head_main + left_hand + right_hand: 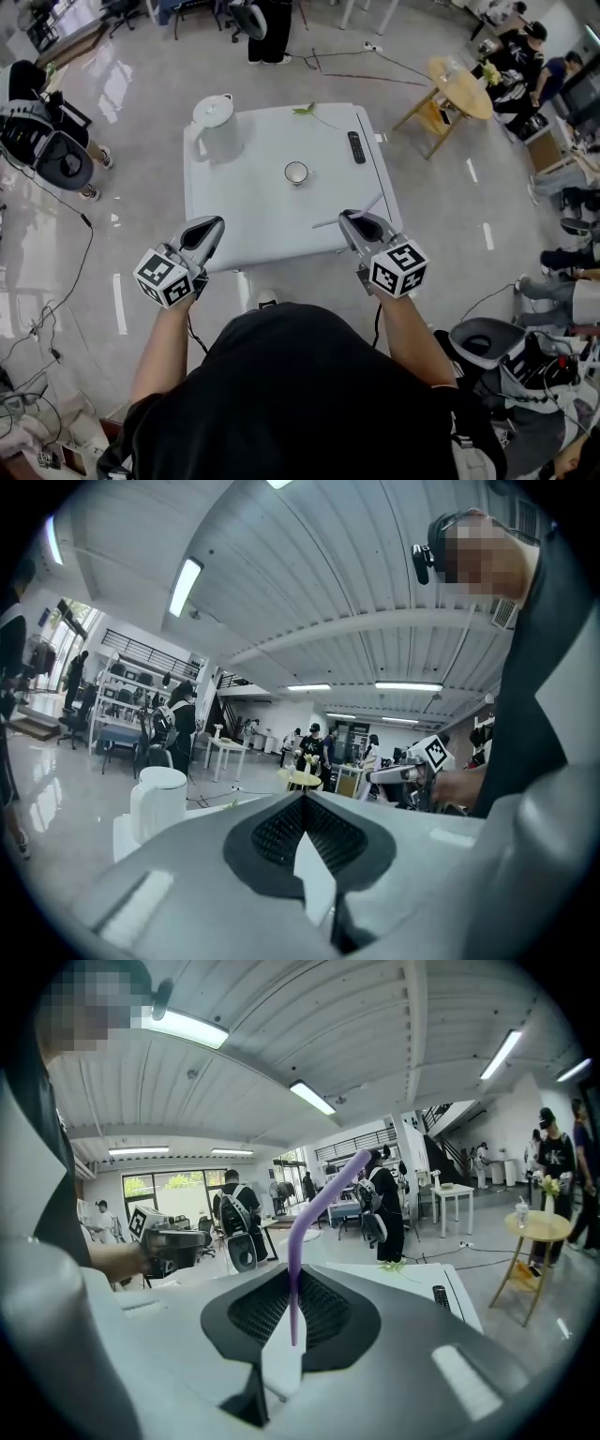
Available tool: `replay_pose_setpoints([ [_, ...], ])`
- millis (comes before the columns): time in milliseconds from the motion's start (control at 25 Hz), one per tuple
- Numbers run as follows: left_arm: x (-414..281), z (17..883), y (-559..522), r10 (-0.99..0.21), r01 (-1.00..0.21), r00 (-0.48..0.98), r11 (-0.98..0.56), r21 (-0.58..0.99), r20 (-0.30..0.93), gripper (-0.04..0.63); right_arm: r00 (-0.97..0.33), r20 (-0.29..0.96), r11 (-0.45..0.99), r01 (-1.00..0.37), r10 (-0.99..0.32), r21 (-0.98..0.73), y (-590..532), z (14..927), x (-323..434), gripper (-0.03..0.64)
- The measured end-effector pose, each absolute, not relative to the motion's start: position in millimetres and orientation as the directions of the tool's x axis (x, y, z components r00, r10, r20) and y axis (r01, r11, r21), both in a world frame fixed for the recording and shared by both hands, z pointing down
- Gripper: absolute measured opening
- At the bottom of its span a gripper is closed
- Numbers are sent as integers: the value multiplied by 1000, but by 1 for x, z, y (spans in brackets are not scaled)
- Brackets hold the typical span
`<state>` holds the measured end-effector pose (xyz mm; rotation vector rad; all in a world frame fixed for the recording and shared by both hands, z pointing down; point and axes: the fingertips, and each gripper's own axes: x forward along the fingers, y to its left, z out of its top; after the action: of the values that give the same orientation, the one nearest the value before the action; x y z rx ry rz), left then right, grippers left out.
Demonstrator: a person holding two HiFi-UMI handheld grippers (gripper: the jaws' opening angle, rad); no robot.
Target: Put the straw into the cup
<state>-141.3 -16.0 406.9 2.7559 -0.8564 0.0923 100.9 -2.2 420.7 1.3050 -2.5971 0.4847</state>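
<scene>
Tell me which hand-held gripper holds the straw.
The right hand-held gripper: its jaws pinch the purple straw, while the left hand-held gripper is shut on nothing.

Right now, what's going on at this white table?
A person stands at the white table with a gripper in each hand. The right gripper is shut on a purple bendy straw, near the table's near edge. The left gripper is shut with nothing in it. The cup sits near the middle of the table, well apart from the straw, so the straw is not yet in it.
</scene>
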Motion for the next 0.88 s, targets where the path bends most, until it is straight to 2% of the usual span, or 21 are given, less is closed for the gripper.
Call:
replay_pose_setpoints([
  [880,-169,402,-58,-517,-533,846,-824,193,129,0,-543,298,514,-839,-785,-177,-39,409,83,60],
])
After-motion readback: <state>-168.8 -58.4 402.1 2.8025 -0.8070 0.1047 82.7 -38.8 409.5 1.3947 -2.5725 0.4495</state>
